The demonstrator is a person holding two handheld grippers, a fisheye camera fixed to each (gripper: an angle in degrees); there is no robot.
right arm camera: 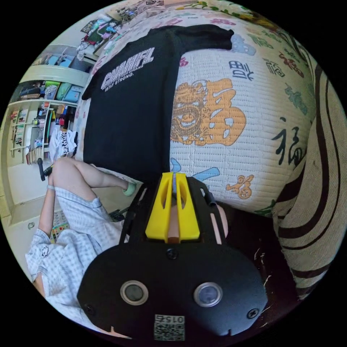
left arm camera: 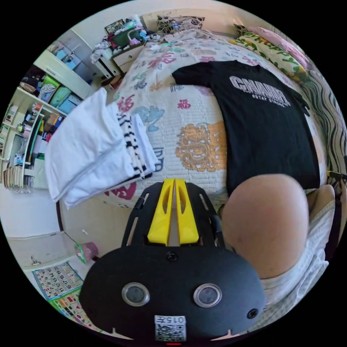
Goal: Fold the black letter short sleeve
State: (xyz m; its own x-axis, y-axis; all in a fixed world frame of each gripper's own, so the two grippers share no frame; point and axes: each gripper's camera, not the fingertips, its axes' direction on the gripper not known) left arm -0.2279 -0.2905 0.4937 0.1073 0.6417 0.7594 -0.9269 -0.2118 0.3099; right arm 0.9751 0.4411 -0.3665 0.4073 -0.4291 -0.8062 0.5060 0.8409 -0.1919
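Lying flat on bedspread (left arm camera: 188, 108) — black tee (left arm camera: 267, 123), white print "STAY STRONG".

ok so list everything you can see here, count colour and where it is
black t-shirt: one, black with white lettering, spread flat on the bed, sleeves out
bed quilt: one, cream with orange, blue and red prints, under the shirt
folded clothes: one pile, white with a black-and-white striped piece, at the bed's edge
pillows: a few, floral green, pink and dark patterned, at the bed's far end
striped blanket: one, beige with dark stripes, beside the quilt
shelves: one unit, pale, packed with coloured things, against the wall
floor mat: one, multicoloured, on the floor
person's knee: one, against the bed by the shirt's hem
left gripper: yellow jaws together, holding nothing
right gripper: yellow jaws nearly together, holding nothing
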